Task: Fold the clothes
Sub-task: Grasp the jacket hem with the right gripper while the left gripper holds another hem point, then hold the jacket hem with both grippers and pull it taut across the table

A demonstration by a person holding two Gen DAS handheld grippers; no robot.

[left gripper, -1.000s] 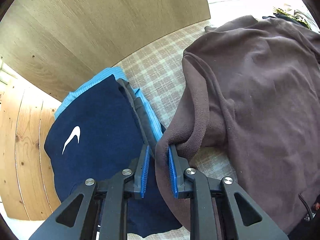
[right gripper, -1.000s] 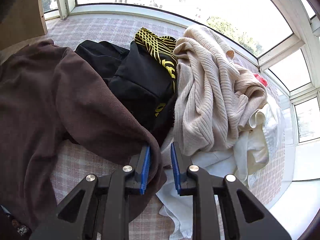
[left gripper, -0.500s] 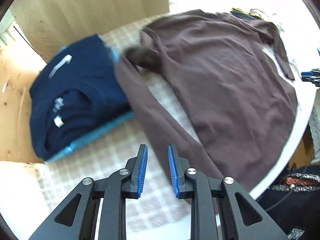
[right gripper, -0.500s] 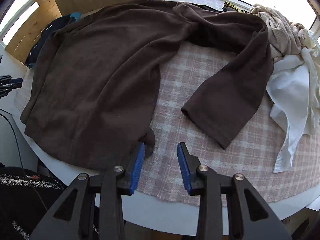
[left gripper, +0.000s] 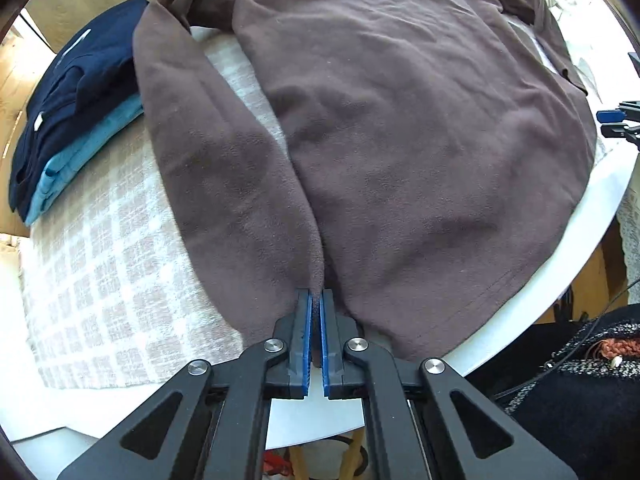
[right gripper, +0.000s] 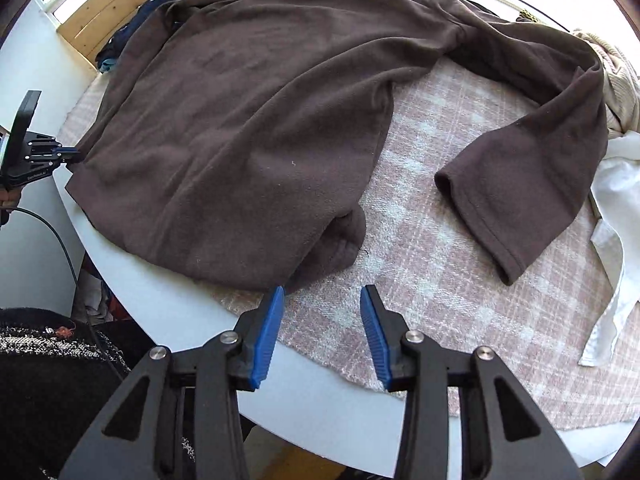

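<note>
A brown fleece sweater (left gripper: 420, 128) lies spread on the checked cloth of the round table, also in the right wrist view (right gripper: 248, 120). My left gripper (left gripper: 316, 300) is shut on the sweater's bottom hem corner, beside its left sleeve (left gripper: 224, 184). My right gripper (right gripper: 322, 296) is open and empty, just in front of the sweater's other bottom corner (right gripper: 340, 240), which is bunched up. The right sleeve (right gripper: 520, 184) lies bent on the cloth. The left gripper also shows at the sweater's far corner in the right wrist view (right gripper: 68, 154).
A folded navy and light blue stack (left gripper: 76, 116) sits at the far left. A beige knit (right gripper: 616, 88) and a white garment (right gripper: 612, 240) lie at the right. The white table edge (right gripper: 320, 400) is close below my right gripper. Wooden panels stand behind.
Both grippers have come to the sweater's bottom hem near the table edge. My left gripper has shut on the hem corner. My right gripper has opened wider.
</note>
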